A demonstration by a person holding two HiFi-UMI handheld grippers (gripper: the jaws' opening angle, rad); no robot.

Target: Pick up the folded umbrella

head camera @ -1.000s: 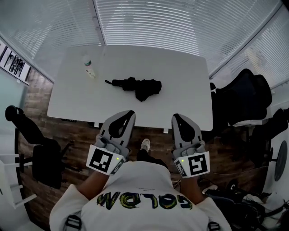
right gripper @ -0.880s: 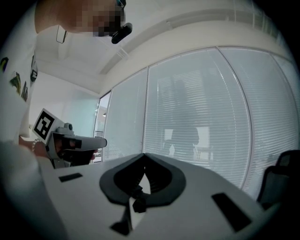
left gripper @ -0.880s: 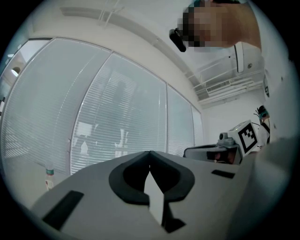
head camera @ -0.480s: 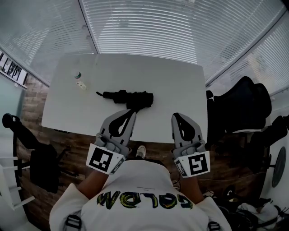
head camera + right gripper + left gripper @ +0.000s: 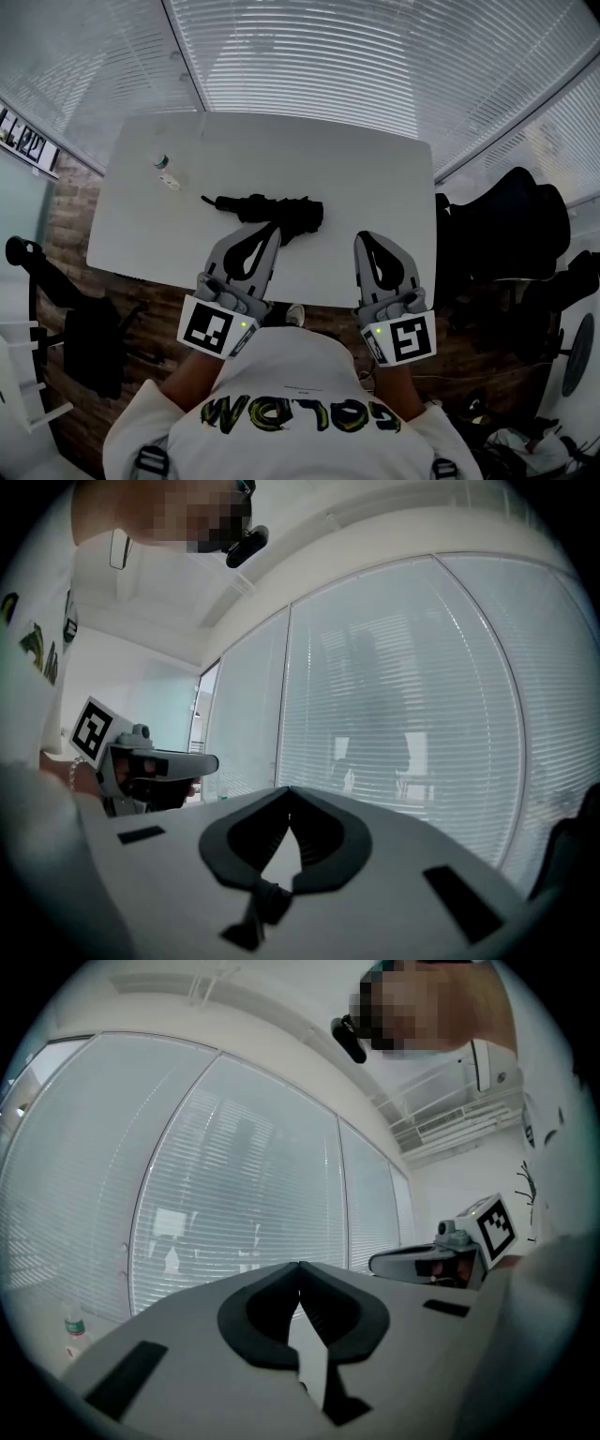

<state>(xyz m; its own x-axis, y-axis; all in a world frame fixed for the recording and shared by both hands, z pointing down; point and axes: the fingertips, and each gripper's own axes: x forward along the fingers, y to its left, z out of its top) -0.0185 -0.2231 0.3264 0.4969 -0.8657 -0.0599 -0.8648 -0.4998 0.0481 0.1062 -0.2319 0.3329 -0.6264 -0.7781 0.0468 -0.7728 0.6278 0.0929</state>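
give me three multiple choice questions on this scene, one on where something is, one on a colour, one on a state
1. In the head view, where is the small bottle relative to the folded umbrella on the table?
A. to its left
B. to its right
C. on top of it

2. What colour is the umbrella?
A. red
B. black
C. yellow

3. How are the left tongs?
A. shut and empty
B. clamped on the umbrella
C. wide open

Answers:
1 A: the bottle stands near the table's left end, apart from the umbrella.
2 B: it shows black against the white tabletop.
3 A: in the left gripper view the jaws meet at the tip with nothing between them.
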